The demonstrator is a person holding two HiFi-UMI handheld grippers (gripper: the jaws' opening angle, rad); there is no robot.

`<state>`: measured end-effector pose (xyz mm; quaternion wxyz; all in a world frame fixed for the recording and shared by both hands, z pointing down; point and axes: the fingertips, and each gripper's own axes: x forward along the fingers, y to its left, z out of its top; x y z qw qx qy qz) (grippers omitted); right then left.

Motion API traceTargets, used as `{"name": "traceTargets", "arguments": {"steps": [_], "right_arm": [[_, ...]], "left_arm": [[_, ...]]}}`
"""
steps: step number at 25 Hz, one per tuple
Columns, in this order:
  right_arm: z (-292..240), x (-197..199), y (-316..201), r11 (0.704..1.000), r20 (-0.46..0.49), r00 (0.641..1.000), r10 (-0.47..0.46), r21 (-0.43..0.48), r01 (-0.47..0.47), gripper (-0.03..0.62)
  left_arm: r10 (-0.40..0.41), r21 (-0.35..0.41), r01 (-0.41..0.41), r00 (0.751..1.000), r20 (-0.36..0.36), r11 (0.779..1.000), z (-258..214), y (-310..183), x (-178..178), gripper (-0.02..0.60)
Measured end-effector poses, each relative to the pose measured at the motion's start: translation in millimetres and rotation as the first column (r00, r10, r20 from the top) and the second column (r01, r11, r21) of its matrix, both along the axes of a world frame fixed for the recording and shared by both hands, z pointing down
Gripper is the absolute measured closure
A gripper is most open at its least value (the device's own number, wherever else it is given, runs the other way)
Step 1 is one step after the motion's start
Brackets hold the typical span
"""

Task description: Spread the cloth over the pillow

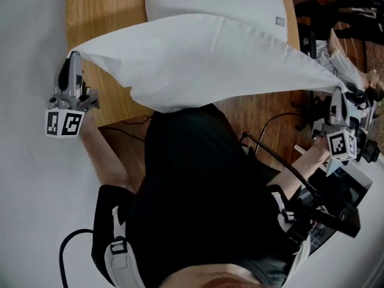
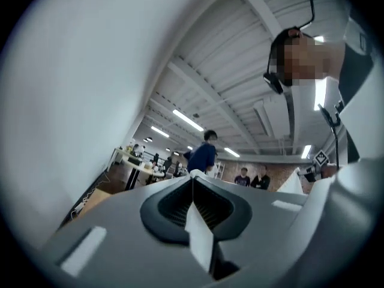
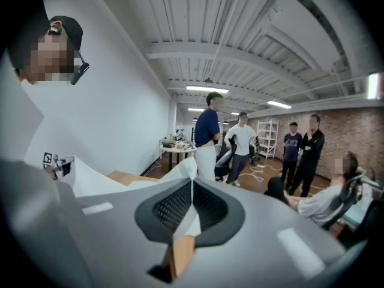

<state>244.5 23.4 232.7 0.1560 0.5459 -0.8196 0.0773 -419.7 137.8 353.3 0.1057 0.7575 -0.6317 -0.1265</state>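
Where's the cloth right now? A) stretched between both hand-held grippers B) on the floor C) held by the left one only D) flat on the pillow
A: the left hand-held gripper and right hand-held gripper each pinch a corner of the cloth, which spans between them.

No legible text, marker cubes [image 1: 63, 123] bear only square codes, pillow tag [image 1: 279, 21] unreadable
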Motion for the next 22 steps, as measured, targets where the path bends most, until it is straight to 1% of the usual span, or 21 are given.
{"name": "traceTargets", "arguments": {"steps": [3, 5, 8, 11, 13, 15, 18, 20, 22], "right_arm": [[-42, 32, 8, 0.990, -0.076, 0.992, 0.099, 0.105, -0.091, 0.586], [-70, 51, 17, 0.974, -0.099, 0.983, 0.154, 0.180, -0.135, 0.586], [-107, 82, 32, 0.939, -0.105, 0.967, 0.232, 0.282, -0.195, 0.586], [-138, 108, 46, 0.902, -0.079, 0.953, 0.292, 0.356, -0.246, 0.586], [-149, 118, 43, 0.891, -0.066, 0.955, 0.289, 0.384, -0.243, 0.585], [-146, 126, 26, 0.892, -0.053, 0.963, 0.264, 0.394, -0.223, 0.586], [-125, 135, -14, 0.907, -0.030, 0.979, 0.202, 0.382, -0.175, 0.586], [-110, 137, -46, 0.922, -0.014, 0.989, 0.144, 0.365, -0.129, 0.586], [-96, 138, -85, 0.938, 0.007, 0.997, 0.078, 0.338, -0.075, 0.585]], "left_arm": [[-0.003, 0.135, 0.007, 1.000, -0.027, 0.991, -48, 8, -23, 0.572], [0.010, 0.202, -0.001, 0.999, -0.043, 0.979, -67, 9, -26, 0.572], [0.054, 0.285, -0.026, 0.994, -0.091, 0.958, -86, 11, -17, 0.572], [0.094, 0.350, -0.044, 0.987, -0.129, 0.936, -116, 27, -9, 0.572], [0.132, 0.386, -0.066, 0.980, -0.146, 0.920, -137, 34, 1, 0.572], [0.139, 0.410, -0.066, 0.979, -0.149, 0.910, -154, 35, 11, 0.572], [0.064, 0.412, 0.000, 0.988, -0.141, 0.911, -168, 28, 23, 0.572], [-0.003, 0.391, 0.059, 0.990, -0.143, 0.919, -171, 14, 29, 0.572], [-0.070, 0.355, 0.120, 0.986, -0.149, 0.927, -173, -4, 35, 0.572]]}}
